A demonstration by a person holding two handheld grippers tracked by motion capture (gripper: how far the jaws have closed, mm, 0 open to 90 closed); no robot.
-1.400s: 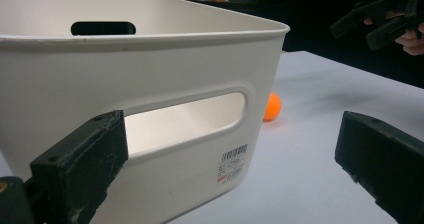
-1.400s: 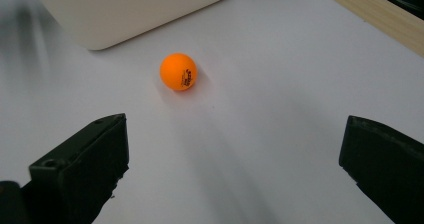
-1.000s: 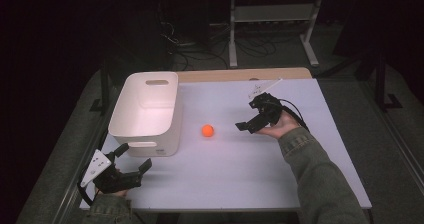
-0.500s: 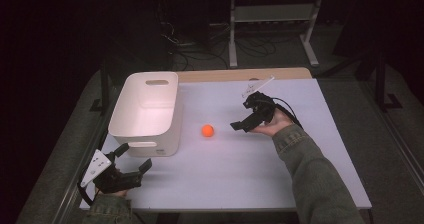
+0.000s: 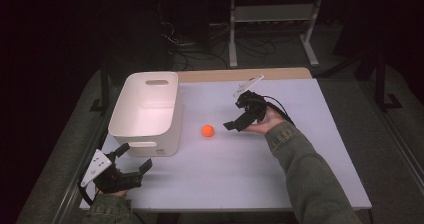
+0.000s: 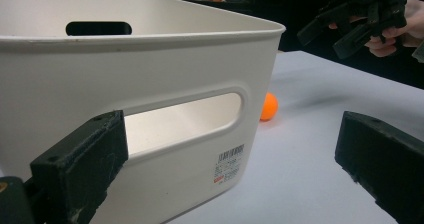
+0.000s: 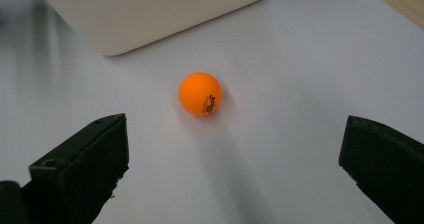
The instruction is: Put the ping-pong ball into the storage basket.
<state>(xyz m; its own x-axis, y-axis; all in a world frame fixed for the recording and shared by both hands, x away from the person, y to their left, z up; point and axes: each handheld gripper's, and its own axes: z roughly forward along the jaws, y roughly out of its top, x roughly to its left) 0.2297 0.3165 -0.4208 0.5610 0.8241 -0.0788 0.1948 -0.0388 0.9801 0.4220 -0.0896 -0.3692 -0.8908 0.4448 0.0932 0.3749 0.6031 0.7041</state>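
Orange plastic ball (image 7: 200,93) lies on the white tabletop (image 5: 250,164) just ahead of our right gripper (image 5: 239,124), whose jaws are spread wide, apart from it, with bare table all round. Beyond the ball stands the white plastic bin with handle slots (image 5: 145,115), its rounded corner near but not touching. Our left gripper (image 5: 131,159), jaws also spread, sits by the bin's near wall at the table's edge. From there the bin hides part of the ball.
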